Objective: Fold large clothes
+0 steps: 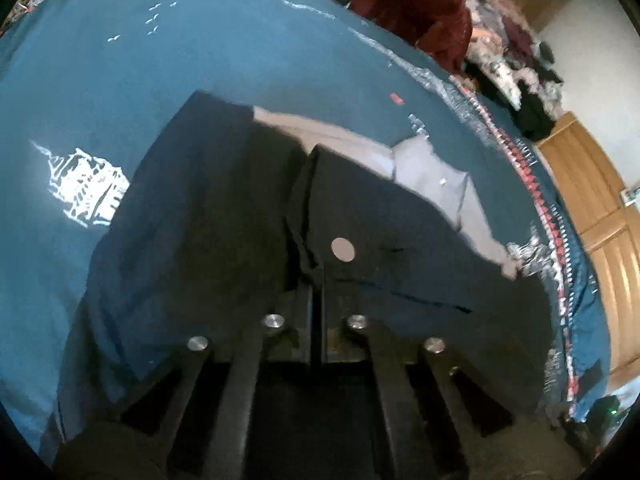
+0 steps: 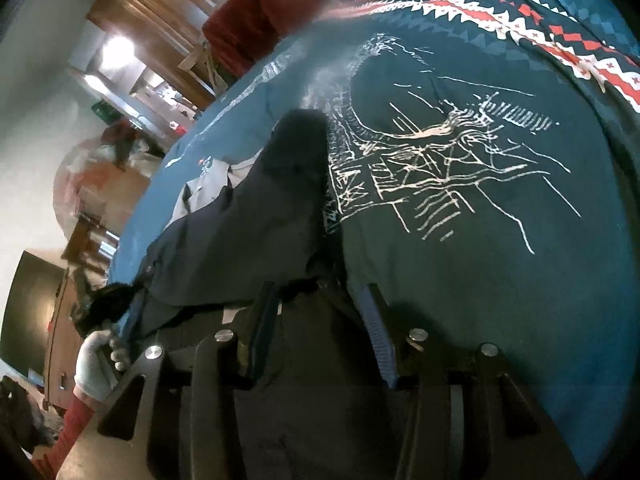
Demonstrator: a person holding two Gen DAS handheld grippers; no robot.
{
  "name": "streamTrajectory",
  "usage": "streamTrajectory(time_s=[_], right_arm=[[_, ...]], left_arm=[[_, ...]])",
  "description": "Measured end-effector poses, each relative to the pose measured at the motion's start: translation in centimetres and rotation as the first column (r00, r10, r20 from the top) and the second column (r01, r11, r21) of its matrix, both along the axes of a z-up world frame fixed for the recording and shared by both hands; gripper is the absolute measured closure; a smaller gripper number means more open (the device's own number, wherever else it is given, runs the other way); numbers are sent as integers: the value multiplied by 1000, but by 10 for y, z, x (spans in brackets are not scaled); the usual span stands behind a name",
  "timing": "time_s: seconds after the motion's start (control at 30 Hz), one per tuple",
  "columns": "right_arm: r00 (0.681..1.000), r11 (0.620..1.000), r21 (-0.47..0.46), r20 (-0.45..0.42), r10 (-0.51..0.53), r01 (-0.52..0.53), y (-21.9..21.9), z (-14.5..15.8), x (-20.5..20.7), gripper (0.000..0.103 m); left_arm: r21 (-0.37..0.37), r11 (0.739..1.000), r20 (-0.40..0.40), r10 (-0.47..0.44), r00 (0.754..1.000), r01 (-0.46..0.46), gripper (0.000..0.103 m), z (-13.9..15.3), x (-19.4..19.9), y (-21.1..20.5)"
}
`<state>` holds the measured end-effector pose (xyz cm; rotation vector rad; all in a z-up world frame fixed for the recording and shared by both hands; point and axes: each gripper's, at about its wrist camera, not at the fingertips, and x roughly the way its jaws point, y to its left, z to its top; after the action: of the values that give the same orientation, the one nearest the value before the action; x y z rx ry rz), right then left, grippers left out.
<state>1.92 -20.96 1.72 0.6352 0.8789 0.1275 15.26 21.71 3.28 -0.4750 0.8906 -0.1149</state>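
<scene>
A dark navy garment point(image 1: 224, 208) with a silver button point(image 1: 343, 249) and a pale grey lining point(image 1: 432, 176) lies on a teal printed cloth point(image 1: 200, 52). My left gripper point(image 1: 316, 300) is shut on the garment's edge, its fingers pressed together on the fabric. In the right wrist view the same dark garment point(image 2: 256, 216) runs forward and left from my right gripper point(image 2: 320, 284). A thick bunch of it sits between the blue pads point(image 2: 378, 332), so the jaws stand a little apart on the cloth. The fingertips are hidden by fabric.
The teal cloth point(image 2: 500, 280) carries white line prints and a red-and-white zigzag border point(image 2: 560, 52). A dark red garment point(image 1: 420, 8) and a pile of clothes point(image 1: 520, 60) lie beyond it. Wooden doors point(image 1: 592, 200) stand at the right. A gloved hand point(image 2: 94, 364) with a red sleeve shows low left.
</scene>
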Motion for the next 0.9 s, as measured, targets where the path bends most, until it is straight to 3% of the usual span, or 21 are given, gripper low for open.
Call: streamTrajectory(time_s=[0.07, 0.13, 0.2, 0.27, 0.63, 0.67, 0.7, 0.77, 0.83, 0.9], right_arm=[[1000, 1000, -14, 7, 0, 0, -2, 3, -2, 53], [1000, 1000, -31, 14, 3, -2, -4, 5, -2, 53], [1000, 999, -38, 13, 1, 0, -5, 6, 1, 53], [1000, 999, -40, 5, 3, -3, -5, 4, 6, 53], [999, 998, -64, 16, 29, -28, 14, 22, 23, 53], [999, 997, -73, 16, 34, -33, 17, 26, 19, 53], [999, 996, -84, 15, 37, -36, 20, 29, 14, 53], [999, 993, -115, 4, 39, -38, 25, 33, 1, 51], [999, 989, -146, -20, 34, -36, 29, 33, -12, 50], [998, 985, -168, -55, 28, -36, 36, 30, -30, 50]], left_arm=[[8, 1000, 93, 7, 996, -7, 102, 27, -26, -2], [39, 998, 113, 36, 993, -41, 102, 33, -43, 0], [60, 996, 33, 64, 997, -65, 101, 10, -47, 9], [20, 996, -53, 83, 995, -82, 101, -16, -47, 21], [-2, 991, -28, 132, 991, -132, 91, 0, -76, 39], [10, 990, -11, 141, 990, -141, 85, 8, -84, 45], [32, 988, 7, 154, 988, -154, 71, 16, -97, 55], [100, 977, 49, 183, 982, -187, 58, 29, -118, 72], [162, 962, 57, 213, 975, -220, 58, 35, -134, 89], [264, 926, 61, 262, 963, -268, 58, 35, -156, 121]])
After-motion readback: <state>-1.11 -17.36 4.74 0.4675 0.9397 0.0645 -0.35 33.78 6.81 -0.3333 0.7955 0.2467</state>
